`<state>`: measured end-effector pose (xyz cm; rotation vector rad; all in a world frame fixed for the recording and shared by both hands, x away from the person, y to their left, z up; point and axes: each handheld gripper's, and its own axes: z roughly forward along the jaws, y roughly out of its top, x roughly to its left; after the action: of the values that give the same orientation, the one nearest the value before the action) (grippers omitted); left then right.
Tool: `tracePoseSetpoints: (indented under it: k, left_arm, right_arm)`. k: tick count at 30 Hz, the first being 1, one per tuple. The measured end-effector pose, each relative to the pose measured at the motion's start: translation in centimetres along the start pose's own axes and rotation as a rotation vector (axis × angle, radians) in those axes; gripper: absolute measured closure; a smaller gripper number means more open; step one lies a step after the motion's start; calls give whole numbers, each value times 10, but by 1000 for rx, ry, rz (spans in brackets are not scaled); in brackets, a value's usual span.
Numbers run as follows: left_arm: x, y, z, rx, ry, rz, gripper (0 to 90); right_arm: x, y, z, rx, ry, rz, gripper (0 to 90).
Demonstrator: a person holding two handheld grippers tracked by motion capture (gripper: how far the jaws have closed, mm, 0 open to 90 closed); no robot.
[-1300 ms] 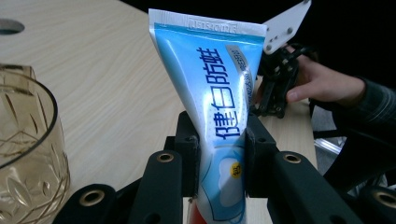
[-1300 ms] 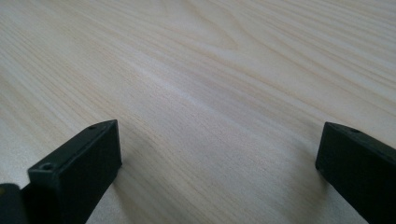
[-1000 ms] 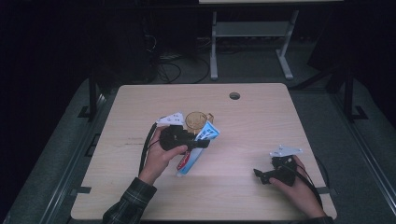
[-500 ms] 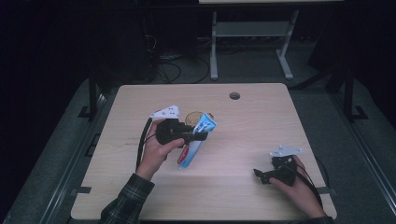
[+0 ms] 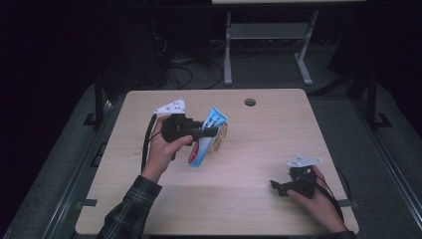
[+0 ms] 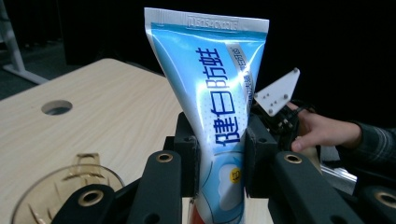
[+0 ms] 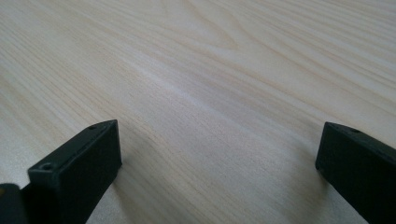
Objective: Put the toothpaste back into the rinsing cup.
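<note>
Toothpaste tube [image 6: 215, 126] — blue, clamped between the jaws of the left tool [image 5: 191, 130], held off the counter [image 5: 259, 149] near its middle, above a clear gold-trimmed cup [image 6: 56, 196]. Right tool [image 5: 293, 184] — jaws wide apart, low over the counter's near right corner.

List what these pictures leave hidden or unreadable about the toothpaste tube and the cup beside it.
- Toothpaste tube: its cap end is cut off by the bottom edge in the left gripper view and sits behind the left gripper in the high view.
- Clear cup: cut off by the left gripper view's bottom edge; too small in the high view to make out.
</note>
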<state>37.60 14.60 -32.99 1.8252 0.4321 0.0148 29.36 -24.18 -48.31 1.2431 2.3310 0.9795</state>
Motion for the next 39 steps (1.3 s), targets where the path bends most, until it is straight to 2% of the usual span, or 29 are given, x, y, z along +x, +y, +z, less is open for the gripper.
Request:
tracePoseSetpoints:
  k: [17, 30, 39]
  left_arm:
    - [25, 23, -9, -44, 32, -8, 711]
    - [41, 44, -7, -47, 66, 18, 711]
    - [51, 55, 1, -52, 87, 43, 710]
  right_arm:
    - [0, 0, 0, 0, 0, 0, 0]
    - [0, 0, 0, -1, 0, 0, 0]
    - [0, 0, 0, -1, -1, -1, 0]
